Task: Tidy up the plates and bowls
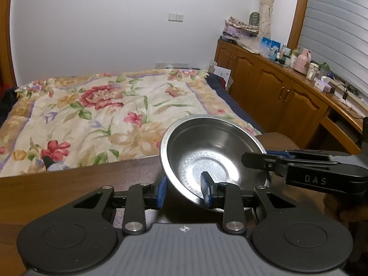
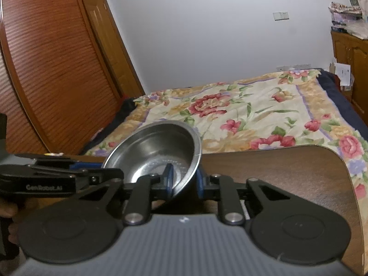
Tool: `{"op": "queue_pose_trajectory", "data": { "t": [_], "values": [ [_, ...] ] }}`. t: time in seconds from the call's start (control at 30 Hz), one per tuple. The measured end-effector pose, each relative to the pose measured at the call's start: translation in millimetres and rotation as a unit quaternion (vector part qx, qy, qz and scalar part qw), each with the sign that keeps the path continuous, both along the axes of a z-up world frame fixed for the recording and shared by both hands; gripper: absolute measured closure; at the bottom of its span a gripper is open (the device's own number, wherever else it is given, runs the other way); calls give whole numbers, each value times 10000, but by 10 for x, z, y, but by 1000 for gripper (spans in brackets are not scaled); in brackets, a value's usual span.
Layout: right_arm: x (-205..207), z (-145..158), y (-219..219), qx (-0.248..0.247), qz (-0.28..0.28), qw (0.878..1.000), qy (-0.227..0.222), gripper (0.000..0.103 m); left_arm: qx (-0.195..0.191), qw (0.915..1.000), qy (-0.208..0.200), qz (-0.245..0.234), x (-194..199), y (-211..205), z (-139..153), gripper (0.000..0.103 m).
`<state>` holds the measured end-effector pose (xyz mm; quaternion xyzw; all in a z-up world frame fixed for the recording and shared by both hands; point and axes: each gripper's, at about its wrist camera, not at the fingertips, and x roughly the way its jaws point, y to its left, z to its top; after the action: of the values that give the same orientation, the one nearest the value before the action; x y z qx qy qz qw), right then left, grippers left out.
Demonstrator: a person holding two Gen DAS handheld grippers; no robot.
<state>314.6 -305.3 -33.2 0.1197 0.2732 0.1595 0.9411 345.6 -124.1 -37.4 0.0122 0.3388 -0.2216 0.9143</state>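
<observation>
Bedroom: flowered bedspread (image 1: 96,110) behind a brown table (image 2: 287,172). A steel bowl (image 1: 207,151) is tilted up above the table's near edge, pinched at its wall from two sides. Left gripper (image 1: 185,189) is clamped on the near wall, one pad inside, one outside; right gripper (image 2: 184,180) is clamped likewise on the opposite side. Judged light, rigid and slick; thin rim, likely to pivot. Hold low on the wall, pads square.

Table (image 2: 287,172) right — bare; bowl (image 2: 158,147) left.
</observation>
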Motion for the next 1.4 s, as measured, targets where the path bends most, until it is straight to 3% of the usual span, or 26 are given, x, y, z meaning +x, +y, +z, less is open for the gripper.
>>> {"op": "queue_pose_trajectory", "data": {
  "t": [0.23,0.8,1.4],
  "values": [
    [-162,185,42,112,89,9999,-93,81,73,9997,-195,-102,-186,46,235,69],
    [-750,770,197,-157,3,9978,-651,81,-34,9958,-868,-278,-862,162,861,69],
    [-1251,886,328,-184,99,9967,-780,81,110,9924,-1166,-390,-1561,318,1041,68]
  ]
}}
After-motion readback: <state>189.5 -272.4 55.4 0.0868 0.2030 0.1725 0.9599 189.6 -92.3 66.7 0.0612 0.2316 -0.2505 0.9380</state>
